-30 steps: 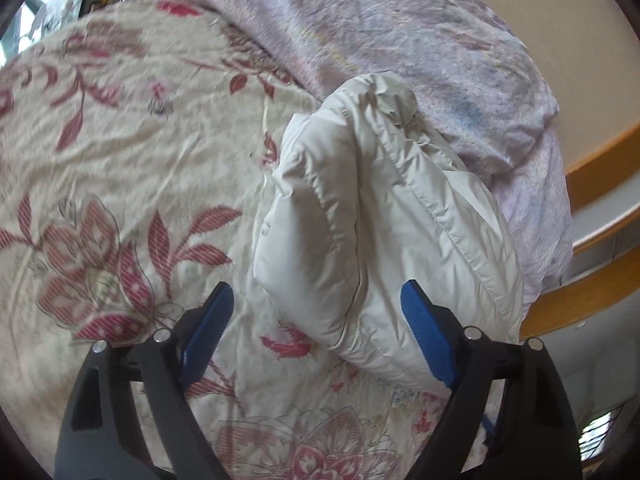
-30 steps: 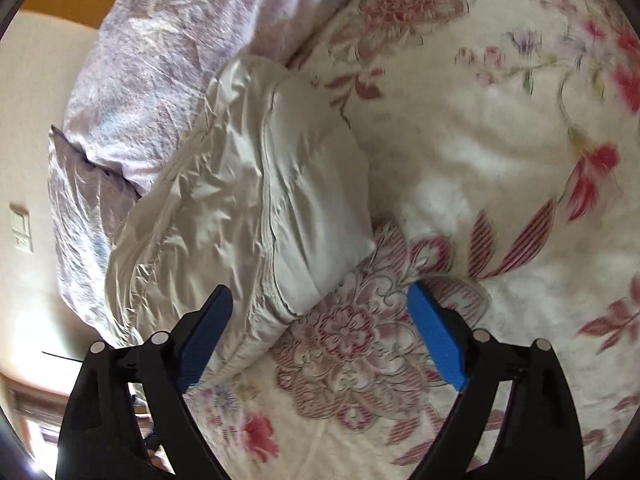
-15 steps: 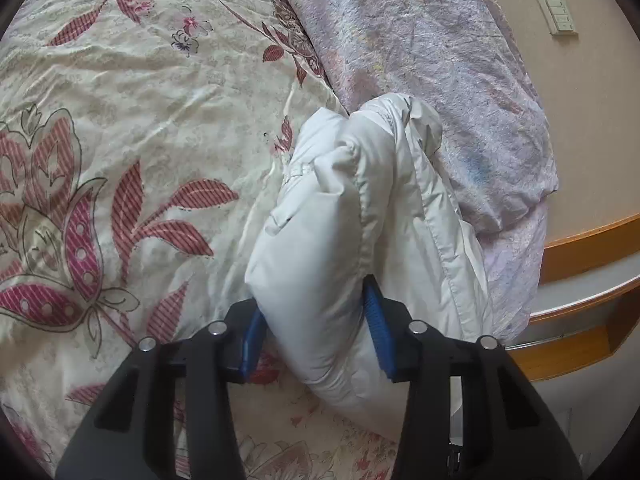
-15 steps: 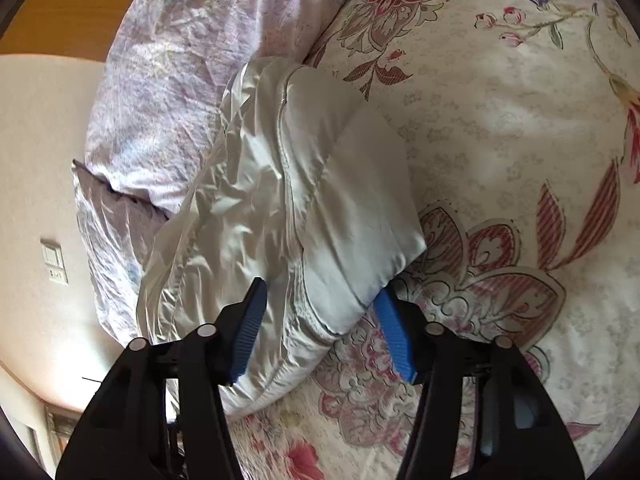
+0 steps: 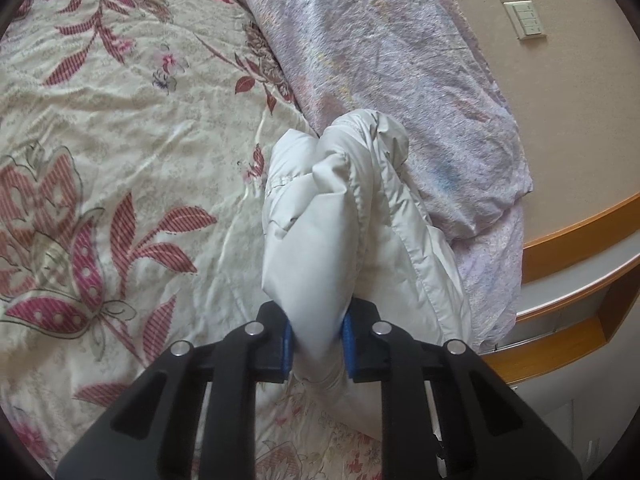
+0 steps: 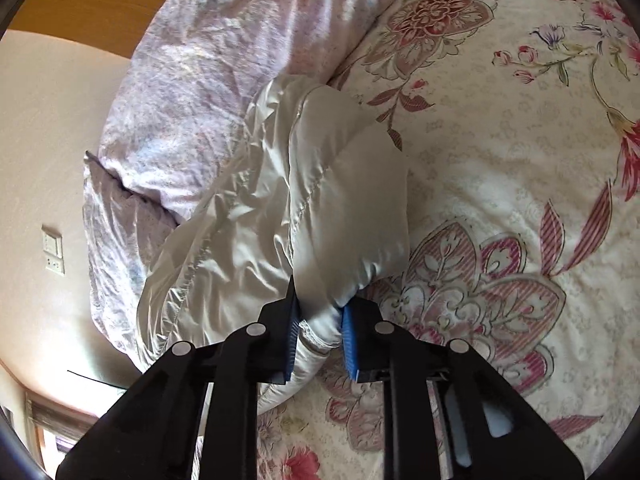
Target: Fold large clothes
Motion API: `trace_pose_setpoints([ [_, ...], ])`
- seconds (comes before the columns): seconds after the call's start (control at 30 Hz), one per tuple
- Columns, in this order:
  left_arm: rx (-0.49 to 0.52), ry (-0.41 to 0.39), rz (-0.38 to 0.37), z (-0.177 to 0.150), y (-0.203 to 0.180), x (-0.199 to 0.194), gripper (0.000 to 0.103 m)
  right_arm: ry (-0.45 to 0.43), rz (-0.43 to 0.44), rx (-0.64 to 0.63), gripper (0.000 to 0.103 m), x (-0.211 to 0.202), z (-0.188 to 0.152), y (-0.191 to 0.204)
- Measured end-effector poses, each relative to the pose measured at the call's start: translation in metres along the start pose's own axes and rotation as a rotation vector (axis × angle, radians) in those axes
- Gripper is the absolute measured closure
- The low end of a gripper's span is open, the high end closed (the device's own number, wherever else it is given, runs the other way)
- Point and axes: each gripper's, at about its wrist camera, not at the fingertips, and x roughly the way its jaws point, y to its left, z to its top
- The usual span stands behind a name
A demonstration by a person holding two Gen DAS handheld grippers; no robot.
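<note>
The left gripper (image 5: 318, 340) has just been closing, and its blue pads (image 5: 349, 340) now pinch a puffy fold of the white padded jacket (image 5: 320, 220), which bulges up and forward out of the narrow gap between the fingers. Ahead of those fingers the jacket rises in a rolled bundle; to their left spreads the floral bedspread (image 5: 120, 140) with its red leaves and blossoms, and to their right, beyond the jacket, lies a pale lilac duvet (image 5: 400, 60) bunched against the wall. Further right of the fingers are a wooden ledge (image 5: 580, 232) and, high on the wall, a socket and switch plate (image 5: 520, 4). The right gripper (image 6: 318, 336) has likewise just been closing, and its blue pads (image 6: 349, 340) squeeze another edge of the same jacket (image 6: 320, 200), a seam with a thin white trim showing between them. From these fingers the jacket runs forward and to the left, its shiny creased side toward the lilac duvet (image 6: 240, 60), while the smoother padded panel sits straight ahead. To the right of the fingers and under them is the floral bedspread (image 6: 500, 200). The jacket lies on the bed between bedspread and duvet, touching both. No box, basket or other container shows in either view.
</note>
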Motion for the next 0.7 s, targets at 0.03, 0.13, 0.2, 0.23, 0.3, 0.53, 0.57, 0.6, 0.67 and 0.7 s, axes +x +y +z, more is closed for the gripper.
trace_pose_setpoints([
  [0.03,0.007,-0.004,-0.004,0.0,0.001,-0.005,0.085,0.009,0.006,-0.011,0.084,-0.003,-0.003,0.002],
  [0.13,0.007,-0.01,-0.009,-0.004,0.008,-0.023,0.085,0.033,0.019,-0.048,0.084,-0.011,-0.016,0.008],
  [0.2,0.001,-0.013,-0.013,-0.005,0.015,-0.037,0.085,0.049,0.026,-0.069,0.084,-0.016,-0.025,0.011],
  [0.23,0.0,-0.015,-0.014,-0.005,0.02,-0.046,0.085,0.064,0.035,-0.076,0.084,-0.02,-0.032,0.011],
  [0.3,0.003,-0.02,-0.008,-0.007,0.029,-0.064,0.085,0.082,0.046,-0.077,0.084,-0.024,-0.042,0.009],
  [0.53,0.036,-0.028,0.028,-0.02,0.055,-0.115,0.085,0.135,0.067,-0.096,0.084,-0.047,-0.084,0.0],
  [0.57,0.047,-0.03,0.036,-0.022,0.058,-0.123,0.085,0.142,0.067,-0.102,0.084,-0.051,-0.091,-0.002],
  [0.6,0.054,-0.033,0.044,-0.025,0.061,-0.131,0.085,0.148,0.067,-0.112,0.084,-0.055,-0.098,-0.003],
  [0.67,0.056,-0.036,0.051,-0.029,0.068,-0.145,0.084,0.156,0.069,-0.123,0.084,-0.063,-0.11,-0.004],
  [0.7,0.054,-0.036,0.053,-0.032,0.072,-0.152,0.084,0.157,0.071,-0.127,0.084,-0.066,-0.114,-0.005],
])
